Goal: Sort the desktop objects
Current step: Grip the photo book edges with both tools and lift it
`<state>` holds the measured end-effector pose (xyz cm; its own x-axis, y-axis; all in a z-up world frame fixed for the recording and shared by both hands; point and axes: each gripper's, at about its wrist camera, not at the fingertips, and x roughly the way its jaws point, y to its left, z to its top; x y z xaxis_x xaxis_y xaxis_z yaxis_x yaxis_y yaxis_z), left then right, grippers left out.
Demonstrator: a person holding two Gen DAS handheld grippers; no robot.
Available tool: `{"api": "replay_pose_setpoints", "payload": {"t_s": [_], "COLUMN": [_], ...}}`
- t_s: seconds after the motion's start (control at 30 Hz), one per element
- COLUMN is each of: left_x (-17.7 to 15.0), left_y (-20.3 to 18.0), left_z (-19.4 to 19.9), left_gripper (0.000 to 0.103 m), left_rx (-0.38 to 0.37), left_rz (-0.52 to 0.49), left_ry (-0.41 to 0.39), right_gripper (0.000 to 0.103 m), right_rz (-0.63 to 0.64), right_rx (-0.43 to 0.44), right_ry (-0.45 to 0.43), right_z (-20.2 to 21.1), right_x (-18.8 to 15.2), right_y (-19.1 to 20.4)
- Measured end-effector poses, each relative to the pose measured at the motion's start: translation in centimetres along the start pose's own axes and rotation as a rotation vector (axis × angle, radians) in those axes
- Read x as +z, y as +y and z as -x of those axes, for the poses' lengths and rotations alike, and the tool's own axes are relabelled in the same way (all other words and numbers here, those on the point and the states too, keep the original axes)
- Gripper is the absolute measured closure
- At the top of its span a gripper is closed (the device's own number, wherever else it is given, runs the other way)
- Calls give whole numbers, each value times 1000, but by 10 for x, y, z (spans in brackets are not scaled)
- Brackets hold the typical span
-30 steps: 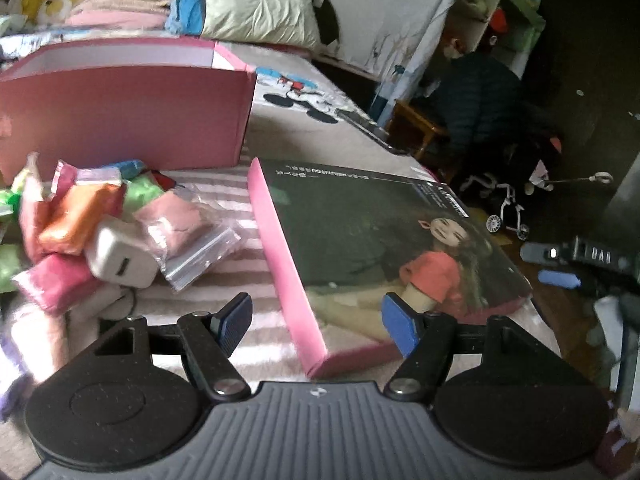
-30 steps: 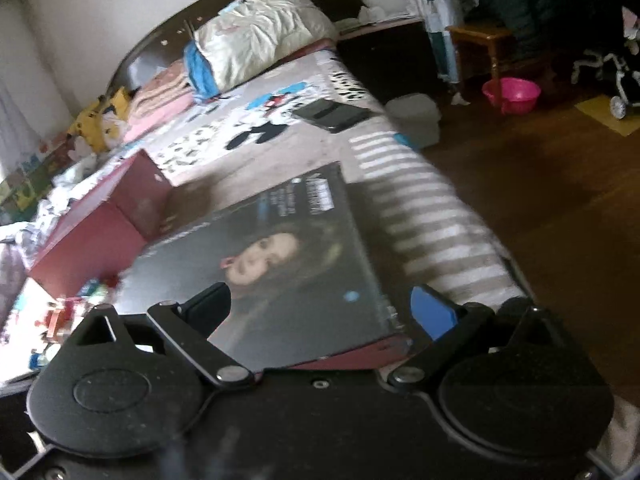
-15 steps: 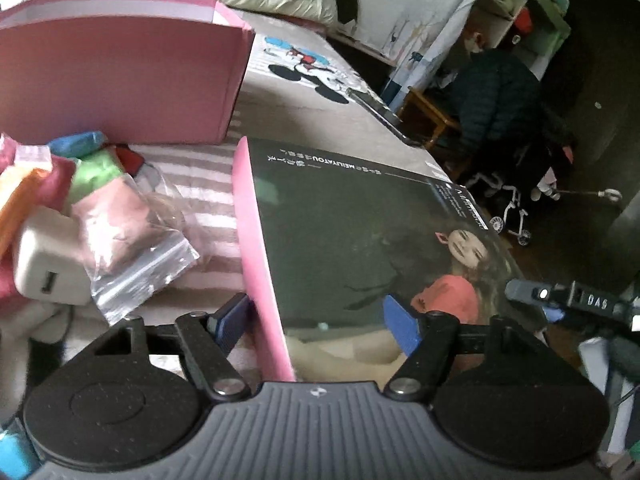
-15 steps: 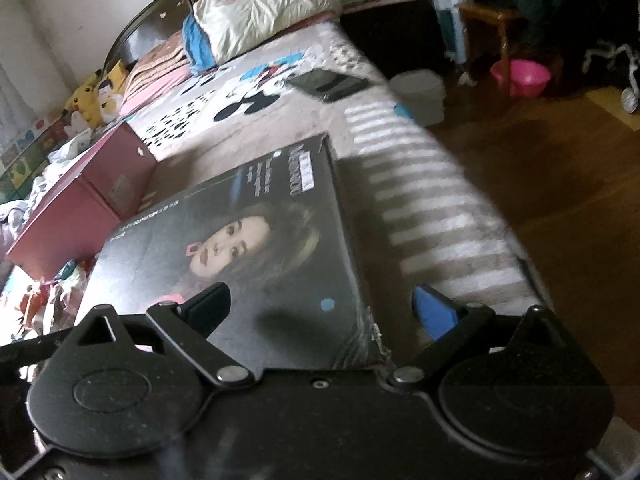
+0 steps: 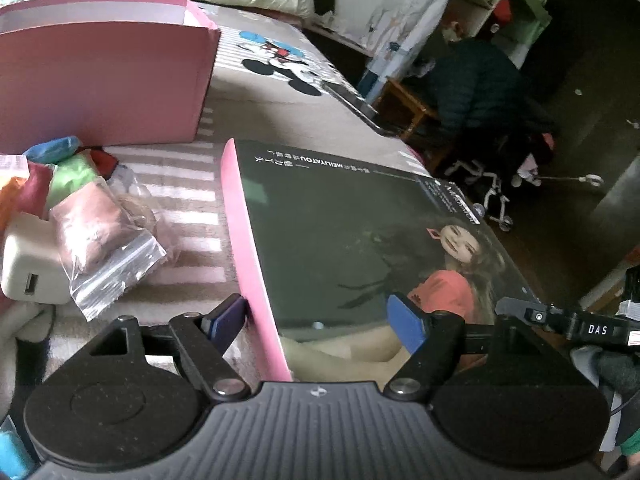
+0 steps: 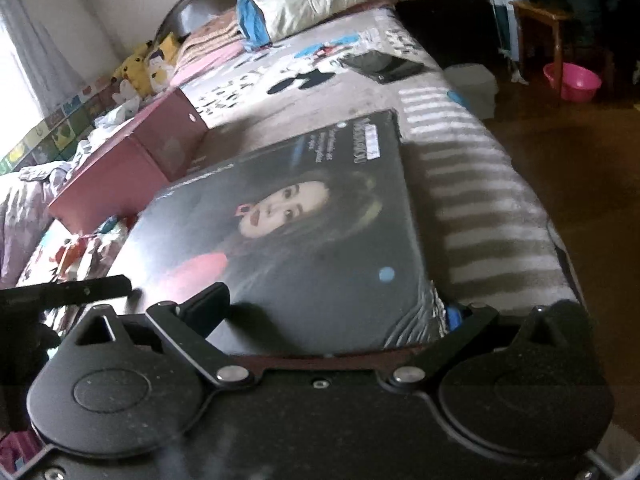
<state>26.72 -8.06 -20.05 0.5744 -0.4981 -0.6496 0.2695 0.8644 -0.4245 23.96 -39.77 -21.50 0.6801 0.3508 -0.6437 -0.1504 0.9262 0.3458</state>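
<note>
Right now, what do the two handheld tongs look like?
Both are black plastic: a ribbed body with two round discs, angled link arms on silver pivot screws, and blue pads. The left tongs carry a small logo on the ribbed grey top. The right tongs look glossier, and its bar reads DAS in the left view.

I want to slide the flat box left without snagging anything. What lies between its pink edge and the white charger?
In the left wrist view, a clear zip bag of pink stuff lies between the flat box and the white charger; beyond the bag, only striped blanket.
</note>
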Motion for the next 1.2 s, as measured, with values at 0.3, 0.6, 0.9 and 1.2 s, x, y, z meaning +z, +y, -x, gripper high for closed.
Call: {"api": "replay_pose_setpoints", "payload": {"t_s": [0.3,0.6,0.9,1.2], "left_x": [-3,3,6,18], "left_y": [-7,10,47,83], "left_z": [40,104,165,202], "left_gripper": [26,26,26,26], "left_rx": [-34,8,86,147], "left_rz": [-20,-10,29,55], "left_ry": [-47,-133,-220,-283], "right_gripper": [2,2,1,1], "right_rz": [76,161,231,273], "right_rx": [-37,-13,76,145], "right_ry": [-38,-52,-57,-58], "right_z": [38,53,34,5], "right_x": [1,18,35,53], "right_y": [32,89,148,198]}}
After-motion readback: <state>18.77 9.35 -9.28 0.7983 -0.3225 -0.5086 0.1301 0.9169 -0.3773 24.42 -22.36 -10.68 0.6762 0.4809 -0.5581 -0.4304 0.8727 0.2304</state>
